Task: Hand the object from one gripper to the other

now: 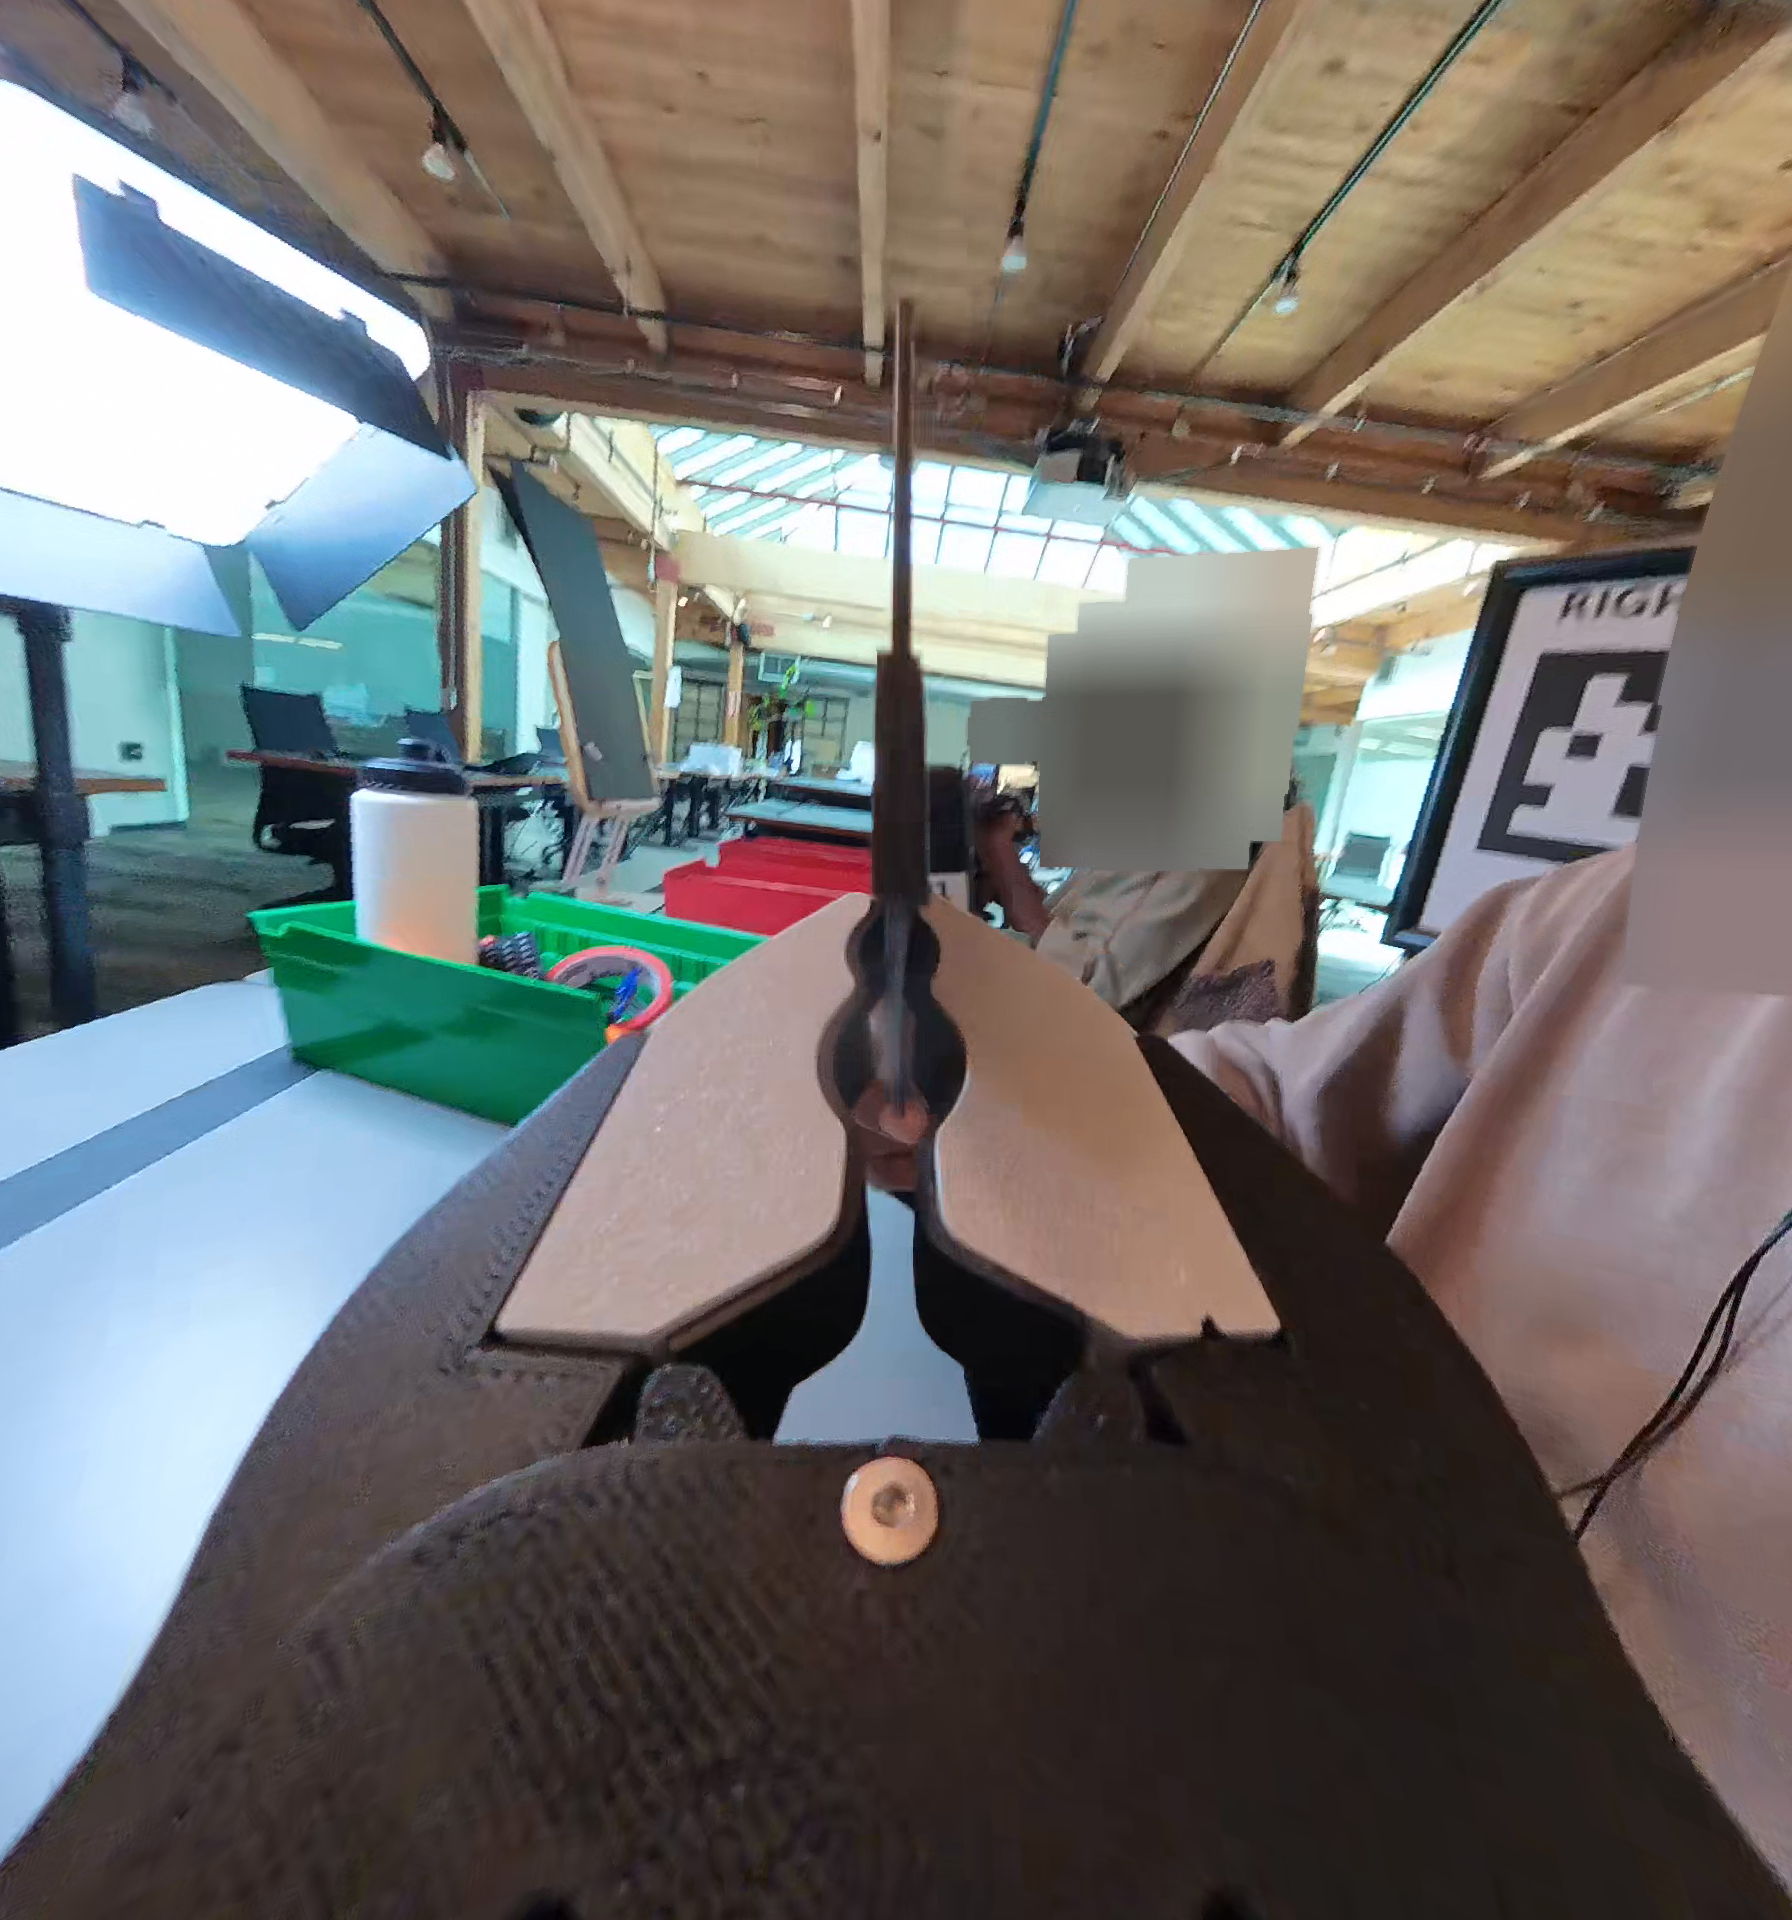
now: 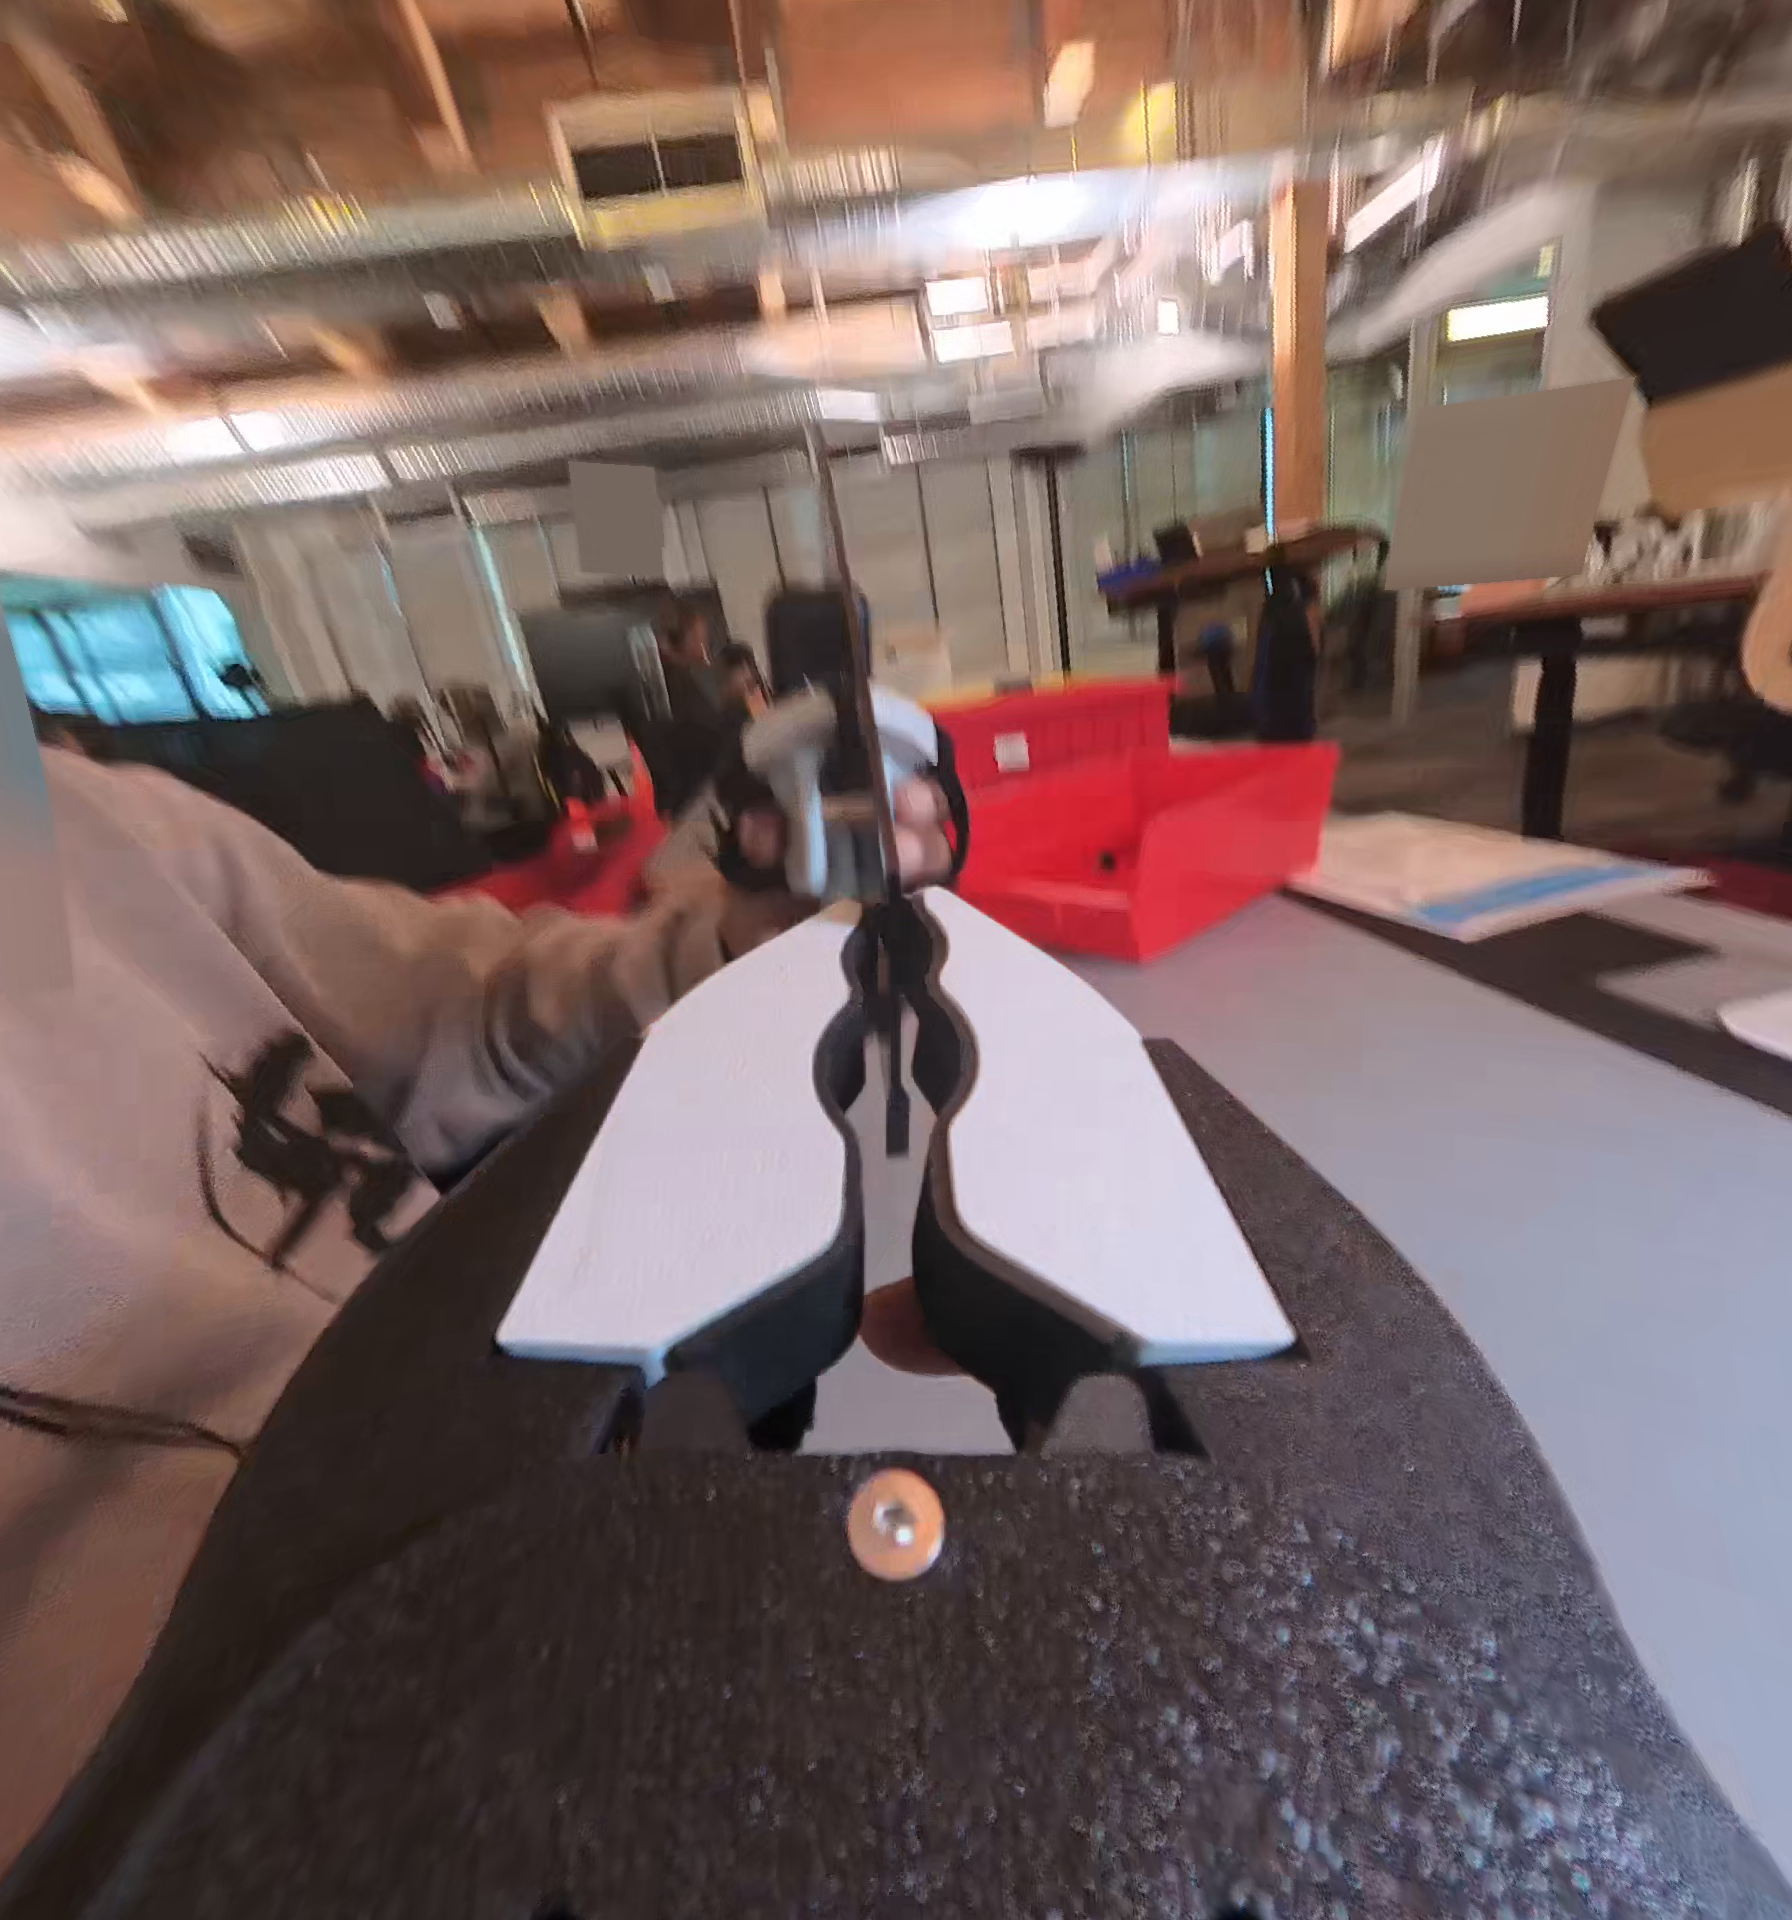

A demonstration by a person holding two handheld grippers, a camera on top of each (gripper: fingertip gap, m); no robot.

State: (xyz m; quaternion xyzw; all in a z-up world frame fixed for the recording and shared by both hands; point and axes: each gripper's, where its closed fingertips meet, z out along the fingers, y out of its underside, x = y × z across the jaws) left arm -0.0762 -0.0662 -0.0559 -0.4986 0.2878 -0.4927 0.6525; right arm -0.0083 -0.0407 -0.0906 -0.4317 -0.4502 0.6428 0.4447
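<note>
My left tongs (image 1: 897, 935) and my right tongs (image 2: 897, 925) are both closed tight on one thin dark flat tool (image 1: 902, 727), so it hangs between them, up above the grey tabletop (image 1: 92, 1195). I think we are mid-swap. Next, one side must let go. The green plastic bin (image 1: 435, 1013) sits far left, well apart.

Right-view bkgd (image 2: 663, 364) motion-blurred.

Open-plan office: desks (image 1: 393, 764), office chair (image 1: 284, 769), timber ceiling (image 1: 975, 156).
</note>
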